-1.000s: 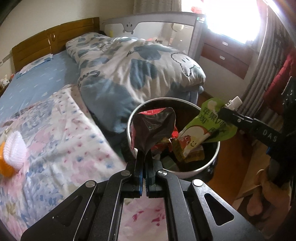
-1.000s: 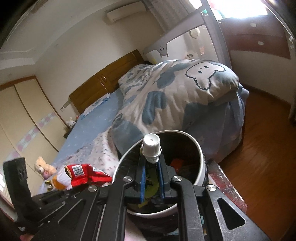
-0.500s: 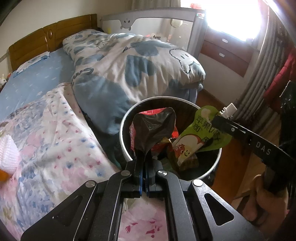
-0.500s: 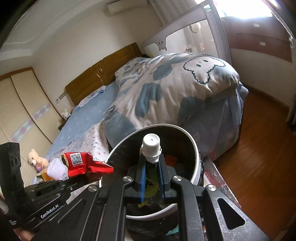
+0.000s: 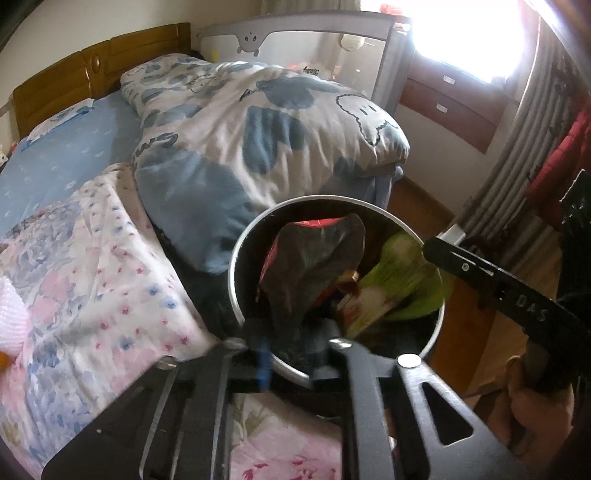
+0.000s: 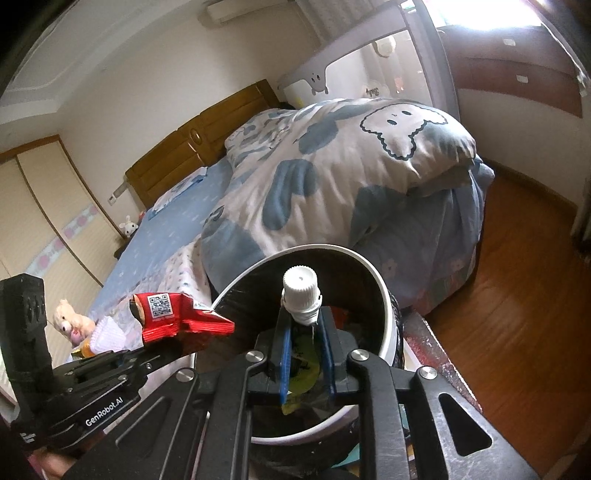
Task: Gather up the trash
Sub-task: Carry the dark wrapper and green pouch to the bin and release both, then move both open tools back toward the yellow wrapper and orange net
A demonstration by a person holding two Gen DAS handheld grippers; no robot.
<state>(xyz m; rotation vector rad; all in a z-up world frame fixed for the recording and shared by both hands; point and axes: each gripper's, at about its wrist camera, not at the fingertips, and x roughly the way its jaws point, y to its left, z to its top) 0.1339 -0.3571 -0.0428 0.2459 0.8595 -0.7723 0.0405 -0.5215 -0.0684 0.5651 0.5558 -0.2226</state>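
Observation:
A round white bin with a black liner (image 5: 236, 266) (image 6: 384, 295) stands by the bed, with trash inside. My left gripper (image 5: 295, 343) has its jaws spread apart; the red and dark snack wrapper (image 5: 314, 266) (image 6: 177, 314) stands between them over the bin's near rim. My right gripper (image 6: 304, 325) is parted a little around the neck of a green pouch with a white screw cap (image 6: 300, 291) (image 5: 402, 280), over the bin's mouth.
A bed with a blue and white cartoon duvet (image 5: 258, 122) and a floral pink cover (image 5: 92, 277) lies left of the bin. Wooden floor (image 6: 517, 295) is to the right. A crib rail (image 5: 314, 33), drawers and curtains stand behind. Plush toys (image 6: 70, 321) lie on the bed.
My left gripper's jaws have opened from shut on the wrapper. My right gripper's jaws have widened around the pouch neck. Both views have shifted closer over the bin.

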